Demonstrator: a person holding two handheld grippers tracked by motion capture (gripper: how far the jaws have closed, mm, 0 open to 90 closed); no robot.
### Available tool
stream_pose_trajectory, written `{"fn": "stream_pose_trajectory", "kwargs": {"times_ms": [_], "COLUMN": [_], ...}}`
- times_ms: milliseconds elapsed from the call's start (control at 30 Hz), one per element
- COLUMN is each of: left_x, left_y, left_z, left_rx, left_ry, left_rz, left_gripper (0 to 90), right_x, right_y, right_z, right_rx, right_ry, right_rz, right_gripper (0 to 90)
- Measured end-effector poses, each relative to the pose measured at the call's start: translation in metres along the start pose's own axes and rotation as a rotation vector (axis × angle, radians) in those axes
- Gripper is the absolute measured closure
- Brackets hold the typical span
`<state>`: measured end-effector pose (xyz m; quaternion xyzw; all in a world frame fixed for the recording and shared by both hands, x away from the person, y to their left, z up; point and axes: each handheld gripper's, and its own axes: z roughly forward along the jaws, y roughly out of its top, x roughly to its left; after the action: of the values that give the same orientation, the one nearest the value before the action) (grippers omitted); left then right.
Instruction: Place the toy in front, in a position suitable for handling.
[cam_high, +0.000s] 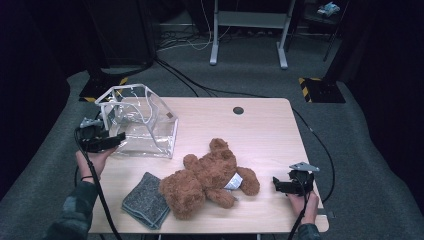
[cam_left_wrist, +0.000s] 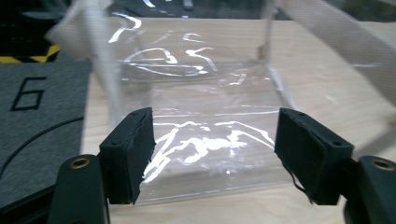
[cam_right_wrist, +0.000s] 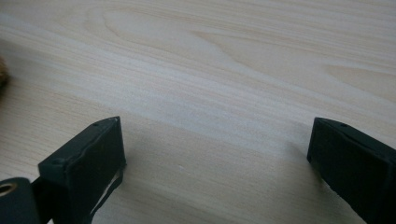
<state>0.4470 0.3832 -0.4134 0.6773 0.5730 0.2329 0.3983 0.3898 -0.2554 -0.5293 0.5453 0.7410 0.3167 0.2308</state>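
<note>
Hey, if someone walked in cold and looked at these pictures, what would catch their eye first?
Most likely the brown teddy bear sprawled on its back at the near middle of the wooden table, with a folded grey cloth at its left side. Next, the clear plastic bag standing open at the table's far left, with the open left gripper right up against it. The right gripper waits open near the bear's foot.

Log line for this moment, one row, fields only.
left hand-held gripper: open, at clear bag | right hand-held gripper: open over table | teddy bear: lying beside grey cloth
</note>
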Motion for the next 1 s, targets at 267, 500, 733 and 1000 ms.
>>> {"fn": "stream_pose_trajectory", "kwargs": {"times_ms": [267, 500, 733, 1000], "left_x": [-0.041, -0.071, -0.083, -0.068], "left_y": [-0.004, -0.003, 0.001, 0.002], "left_z": [0.007, 0.022, 0.043, 0.051], "left_rx": [0.040, 0.050, 0.011, -0.019], "left_ry": [-0.096, -0.126, -0.132, -0.180], "left_rz": [0.026, 0.061, 0.083, 0.115], "left_gripper": [21.9, 22.7, 53.3, 70.4], "right_x": [0.000, 0.000, -0.001, -0.001], "right_y": [0.000, 0.000, 0.000, 0.000], "right_z": [0.000, 0.000, 0.000, 0.000], "right_rx": [0.000, -0.001, -0.003, -0.004], "right_ry": [0.000, 0.000, 0.004, 0.003], "right_rz": [0.000, 0.001, -0.004, -0.004], "right_gripper": [3.2, 3.3, 3.4, 3.5]}}
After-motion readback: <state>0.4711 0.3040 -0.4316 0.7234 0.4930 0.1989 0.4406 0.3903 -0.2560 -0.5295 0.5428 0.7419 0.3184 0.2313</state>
